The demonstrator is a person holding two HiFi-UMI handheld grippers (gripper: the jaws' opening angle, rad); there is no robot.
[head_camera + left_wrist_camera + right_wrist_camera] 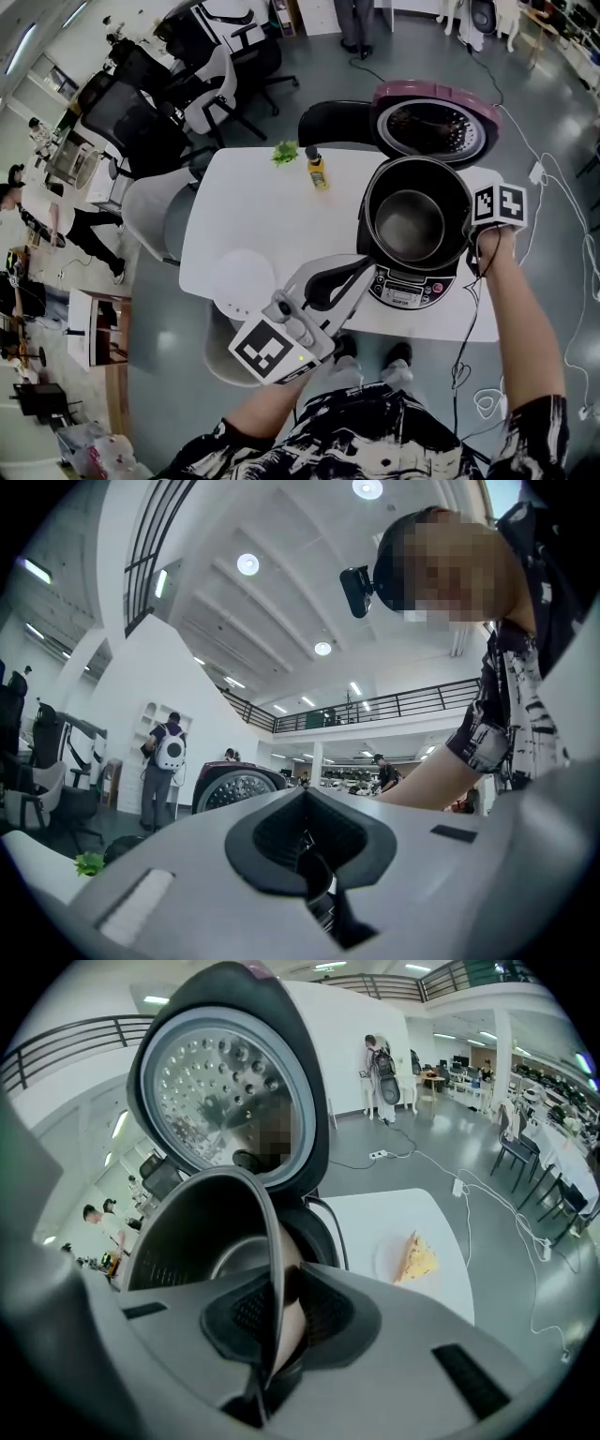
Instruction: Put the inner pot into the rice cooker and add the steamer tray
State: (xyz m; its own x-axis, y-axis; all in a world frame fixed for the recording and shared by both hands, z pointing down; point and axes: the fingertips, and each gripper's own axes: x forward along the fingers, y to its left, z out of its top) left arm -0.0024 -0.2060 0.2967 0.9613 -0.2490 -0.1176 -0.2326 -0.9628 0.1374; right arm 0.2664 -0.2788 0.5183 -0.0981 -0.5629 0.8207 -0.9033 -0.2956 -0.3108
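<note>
The dark inner pot (417,223) hangs tilted over the open rice cooker (405,289). My right gripper (467,242) is shut on the pot's right rim. In the right gripper view the thin rim of the pot (202,1232) runs straight between the pads of that gripper (277,1283). My left gripper (362,263) points at the pot's left side from the table's front edge. Its jaws look shut (305,803), with nothing showing between them. A white round tray (246,275) lies near the table's front left corner.
The cooker's maroon lid (436,122) stands open behind the pot. A yellow bottle (319,173) and a green sprig (286,152) sit at the table's far edge. A plate with a yellow wedge (417,1258) lies right of the cooker. Office chairs and floor cables surround the table.
</note>
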